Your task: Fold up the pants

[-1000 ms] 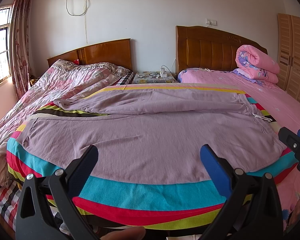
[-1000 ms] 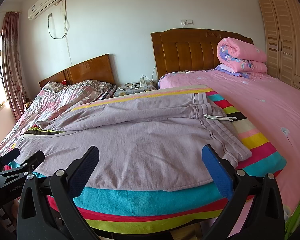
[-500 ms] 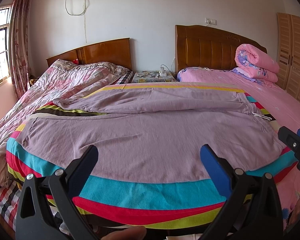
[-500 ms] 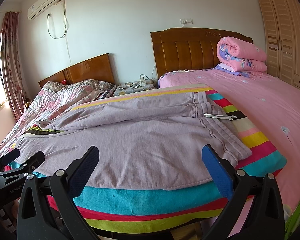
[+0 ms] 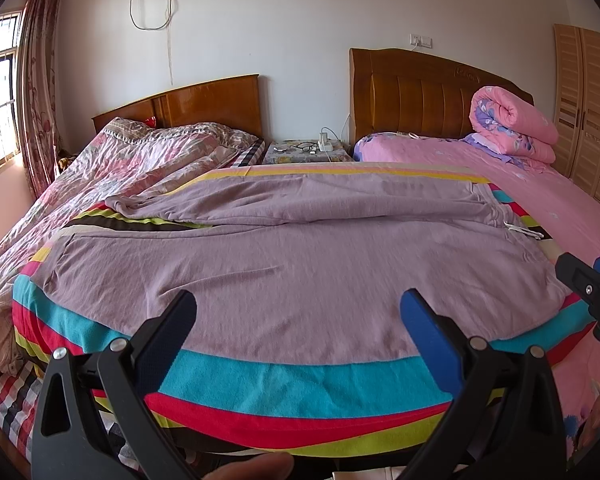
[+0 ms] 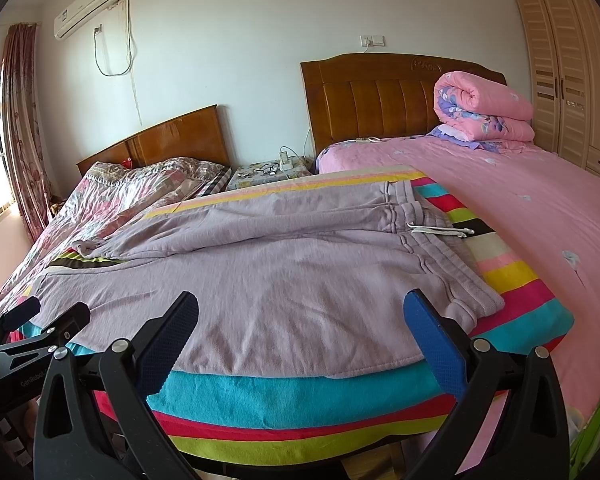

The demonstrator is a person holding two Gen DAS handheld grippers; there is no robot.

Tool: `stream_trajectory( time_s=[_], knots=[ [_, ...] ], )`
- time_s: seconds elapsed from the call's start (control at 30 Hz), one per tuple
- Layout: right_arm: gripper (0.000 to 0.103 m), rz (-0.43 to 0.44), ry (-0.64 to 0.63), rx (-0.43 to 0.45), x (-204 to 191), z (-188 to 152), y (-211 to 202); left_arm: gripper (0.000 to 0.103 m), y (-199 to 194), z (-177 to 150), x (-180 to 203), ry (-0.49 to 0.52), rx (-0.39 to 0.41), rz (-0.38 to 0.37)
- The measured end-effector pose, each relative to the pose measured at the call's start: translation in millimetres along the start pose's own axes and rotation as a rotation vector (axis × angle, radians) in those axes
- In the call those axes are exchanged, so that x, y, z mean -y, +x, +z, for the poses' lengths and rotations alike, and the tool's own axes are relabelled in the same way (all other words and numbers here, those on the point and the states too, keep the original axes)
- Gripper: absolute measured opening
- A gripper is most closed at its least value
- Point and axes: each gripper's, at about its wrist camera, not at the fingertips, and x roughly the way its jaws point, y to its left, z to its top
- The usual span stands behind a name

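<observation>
Right at the foot of the bed, both tools hover with nothing between their jaws: the left gripper [image 5: 298, 316] stands spread wide above the near hem of the pants [image 5: 300, 264], and the right gripper [image 6: 300, 316] is released just the same, hanging over the near edge of the cloth close to the waistband corner. A fingertip [image 5: 252, 466] shows at the bottom edge of the left view, under the tool. The lilac pants lie spread flat on a striped blanket [image 5: 284, 384] of turquoise, red and lime bands, waistband toward the right with its white drawstring [image 6: 440, 231] trailing off onto the stripes, and the legs running away to the left; the nearer leg lies smooth, while the farther one is rumpled along its length and ends in a bunched cuff [image 6: 86, 246]. Beyond the blanket, a crumpled floral quilt [image 5: 140, 156] covers the left bed and a pink sheet [image 6: 540, 200] covers the right one, with a rolled pink quilt [image 6: 482, 106] near its wooden headboard [image 6: 380, 96]. Between the beds sits a nightstand [image 5: 306, 148] with cables and a charger on it, a wardrobe [image 6: 568, 72] fills the right wall, and an air conditioner [image 6: 90, 4] hangs high on the left.
</observation>
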Motion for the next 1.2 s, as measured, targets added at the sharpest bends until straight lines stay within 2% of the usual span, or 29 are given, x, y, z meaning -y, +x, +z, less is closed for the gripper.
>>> stream_trajectory(
  time_s=[0.33,0.57,0.67,0.77,0.83,0.93,1.0,1.1,1.17,1.2],
  knots=[
    [0.099,0.002,-0.004,-0.014,-1,-5,5,0.102,2,-5,1,0.011,-0.010,0.004],
    [0.099,-0.019,-0.028,-0.074,3,0,34,0.102,24,5,-4,0.051,-0.044,-0.017],
    [0.099,-0.044,-0.047,-0.109,4,6,54,0.102,50,15,-10,0.070,-0.100,-0.029],
    [0.099,-0.051,-0.054,-0.168,9,18,83,0.102,86,33,-17,0.066,-0.191,-0.046],
    [0.099,-0.007,-0.077,-0.214,13,32,105,0.102,108,49,-21,0.079,-0.237,-0.018],
    [0.099,0.102,-0.111,-0.272,22,66,146,0.102,143,76,-34,0.127,-0.279,0.015],
    [0.099,0.166,-0.168,-0.297,22,93,180,0.102,173,92,-55,0.069,-0.352,-0.044],
    [0.099,0.248,-0.268,-0.336,15,131,245,0.102,215,112,-90,-0.113,-0.447,-0.190],
    [0.099,0.315,-0.312,-0.384,7,151,296,0.102,238,123,-113,-0.240,-0.457,-0.251],
    [0.099,0.336,-0.349,-0.404,0,159,322,0.102,249,130,-122,-0.281,-0.443,-0.247]
  ],
)
